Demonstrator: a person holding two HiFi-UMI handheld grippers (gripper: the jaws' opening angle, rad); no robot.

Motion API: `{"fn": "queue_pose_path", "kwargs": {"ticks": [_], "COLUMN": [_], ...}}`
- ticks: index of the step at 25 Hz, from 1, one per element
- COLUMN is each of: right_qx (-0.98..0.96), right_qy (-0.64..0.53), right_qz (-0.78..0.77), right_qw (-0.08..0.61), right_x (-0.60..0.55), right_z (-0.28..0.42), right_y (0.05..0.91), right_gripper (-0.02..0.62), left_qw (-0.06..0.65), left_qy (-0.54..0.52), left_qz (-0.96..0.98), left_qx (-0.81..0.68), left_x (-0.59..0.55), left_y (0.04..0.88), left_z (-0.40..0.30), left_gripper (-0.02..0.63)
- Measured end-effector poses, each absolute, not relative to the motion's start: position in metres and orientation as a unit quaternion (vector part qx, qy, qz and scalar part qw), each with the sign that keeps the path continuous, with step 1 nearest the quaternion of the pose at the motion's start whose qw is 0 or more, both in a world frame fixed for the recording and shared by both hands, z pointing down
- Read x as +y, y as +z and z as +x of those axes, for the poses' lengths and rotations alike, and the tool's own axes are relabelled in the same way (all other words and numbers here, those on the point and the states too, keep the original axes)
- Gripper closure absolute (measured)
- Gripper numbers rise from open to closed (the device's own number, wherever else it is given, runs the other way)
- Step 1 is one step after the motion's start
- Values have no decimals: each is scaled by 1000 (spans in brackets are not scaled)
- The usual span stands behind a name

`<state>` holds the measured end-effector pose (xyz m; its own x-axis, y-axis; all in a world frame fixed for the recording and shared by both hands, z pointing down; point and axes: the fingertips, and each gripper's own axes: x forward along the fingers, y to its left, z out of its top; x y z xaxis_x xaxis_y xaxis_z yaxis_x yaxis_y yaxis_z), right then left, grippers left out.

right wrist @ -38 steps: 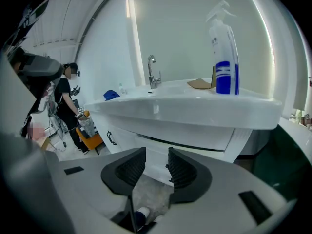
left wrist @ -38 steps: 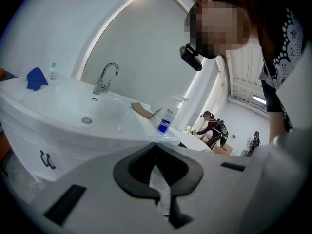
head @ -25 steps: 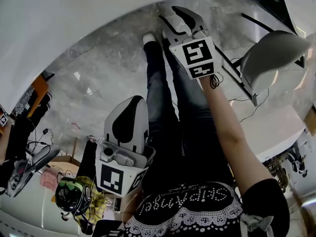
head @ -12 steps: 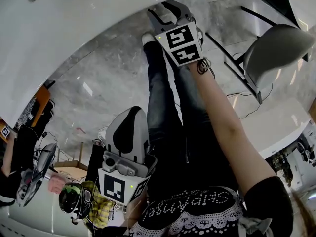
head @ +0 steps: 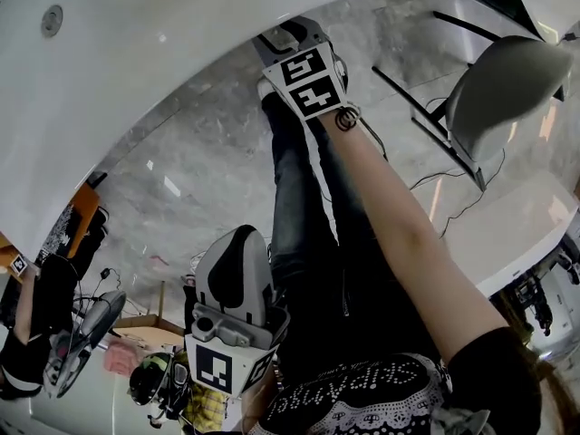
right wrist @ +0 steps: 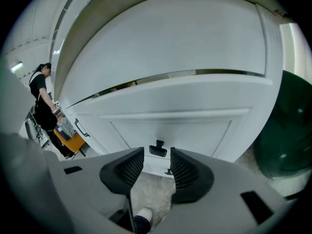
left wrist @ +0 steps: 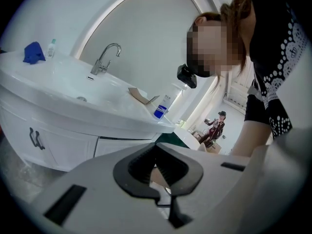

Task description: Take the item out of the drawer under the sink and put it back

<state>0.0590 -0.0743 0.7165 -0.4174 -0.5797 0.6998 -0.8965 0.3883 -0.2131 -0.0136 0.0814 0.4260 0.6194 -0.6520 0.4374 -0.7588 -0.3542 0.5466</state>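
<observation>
The left gripper (left wrist: 157, 150) hung low beside the person's legs with its fingers closed on nothing, and the sink (left wrist: 73, 89) and faucet (left wrist: 105, 57) stood beyond it. The right gripper (head: 290, 34) was held up at the white cabinet under the sink. Its fingers were apart, with the drawer's dark handle (right wrist: 158, 149) just ahead between them. The drawer front (right wrist: 170, 126) looked shut, hiding the item inside.

— Bright enough?
— Yes. Soft, even light. The white sink (left wrist: 53, 79) almost washes out, and pale streaks of glare lie on the marble floor (head: 181, 170).
— Sharp?
— Mid-frame, yes. The 2 gripper views bend hard and go black at the corners. The cabinet front (right wrist: 170, 126) bows, and the near jaws blur.
</observation>
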Motion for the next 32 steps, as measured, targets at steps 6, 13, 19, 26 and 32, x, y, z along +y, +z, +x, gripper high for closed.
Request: {"fn": "queue_pose_path", "kwargs": {"ticks": [6, 13, 19, 26, 32], "right_qx": [-780, -770, -765, -752, -753], "right_qy": [313, 323, 337, 359, 353], "right_qz": [478, 492, 494, 505, 509], "right_qw": [256, 245, 240, 224, 219], "right_x": [-83, -95, -97, -100, -100], "right_z": [52, 54, 52, 53, 55], "right_y": [724, 730, 737, 739, 739], "right_gripper": [434, 434, 434, 436, 439], "left_qw": [378, 379, 388, 397, 402], "left_qy": [66, 73, 70, 59, 56], "left_qz": [817, 812, 807, 801, 799], "left_qx": [-430, -438, -439, -443, -444], "left_x": [82, 81, 77, 69, 68], "left_y": [424, 430, 434, 432, 434], "left_z": [-14, -19, -20, -19, -15], "left_gripper": [601, 601, 601, 601, 601]}}
